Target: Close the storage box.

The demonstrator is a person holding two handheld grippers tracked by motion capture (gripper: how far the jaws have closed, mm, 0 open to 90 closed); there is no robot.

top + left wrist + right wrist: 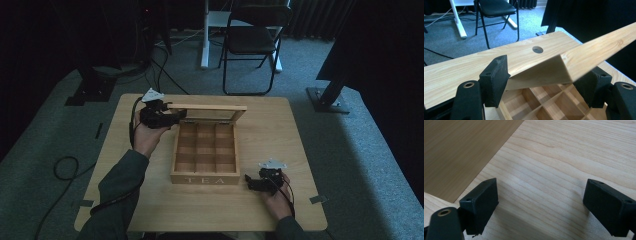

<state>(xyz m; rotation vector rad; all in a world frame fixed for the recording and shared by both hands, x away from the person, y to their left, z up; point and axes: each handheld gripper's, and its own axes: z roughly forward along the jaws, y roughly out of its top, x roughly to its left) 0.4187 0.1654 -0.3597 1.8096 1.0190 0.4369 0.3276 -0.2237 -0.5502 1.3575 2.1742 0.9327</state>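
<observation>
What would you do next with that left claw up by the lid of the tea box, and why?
Probably draw the left gripper back from the lid. The lid already stands raised over the tea box and its bare compartments, and the jaws stand apart around its corner with a gap at the pads, so they seem to have let go. The right gripper rests open on the table.

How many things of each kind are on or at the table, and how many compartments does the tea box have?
Tea box, lid raised: 1
Compartments in the tea box: 9
Grippers: 2, left gripper at the lid corner, right gripper beside the box
Table: 1
Total, compartments left out: 4
</observation>
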